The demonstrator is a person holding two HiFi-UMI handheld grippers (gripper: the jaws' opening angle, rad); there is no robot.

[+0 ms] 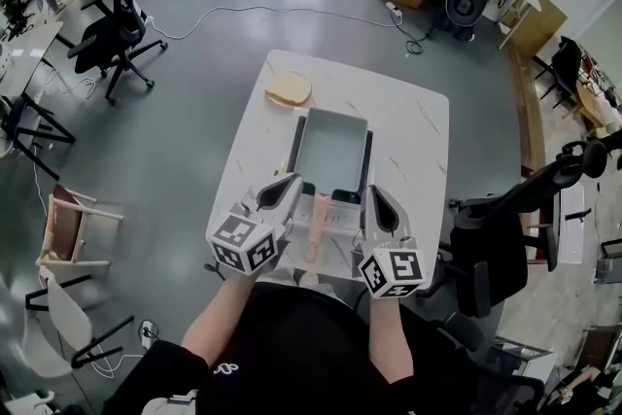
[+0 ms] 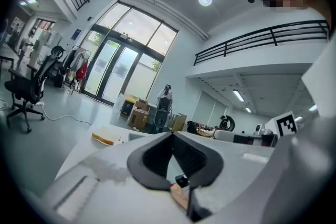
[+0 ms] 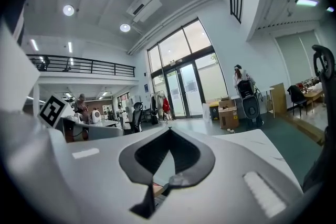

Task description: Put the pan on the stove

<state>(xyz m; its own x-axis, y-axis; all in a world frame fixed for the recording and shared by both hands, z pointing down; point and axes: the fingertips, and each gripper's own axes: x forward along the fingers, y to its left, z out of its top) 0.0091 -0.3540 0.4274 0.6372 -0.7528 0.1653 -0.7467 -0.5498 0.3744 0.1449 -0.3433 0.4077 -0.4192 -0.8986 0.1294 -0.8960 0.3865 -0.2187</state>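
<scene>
Both claws are clenched on nothing. The left gripper and right gripper hover low over the near edge of the table, one on each side of the handle, and neither touches it. Held like that, jaws together and pointing away from the person, they look to me parked rather than at work: either about to go for the handle or finished with it, and I can't say which. The pan is a rectangular grey one with dark side walls. It lies flat in the middle of the table, between the grippers and a tan slab at the far left corner. Its long axis runs straight away from the person, with the body at the far end and the wooden handle coming back toward them, its tip leaning slightly to their left. That puts the handle right where either claw could take it. A dark patch and a white strip show under the pan's near end. They may be the stove, so the pan could already be sitting on it, but I can't tell from here.
</scene>
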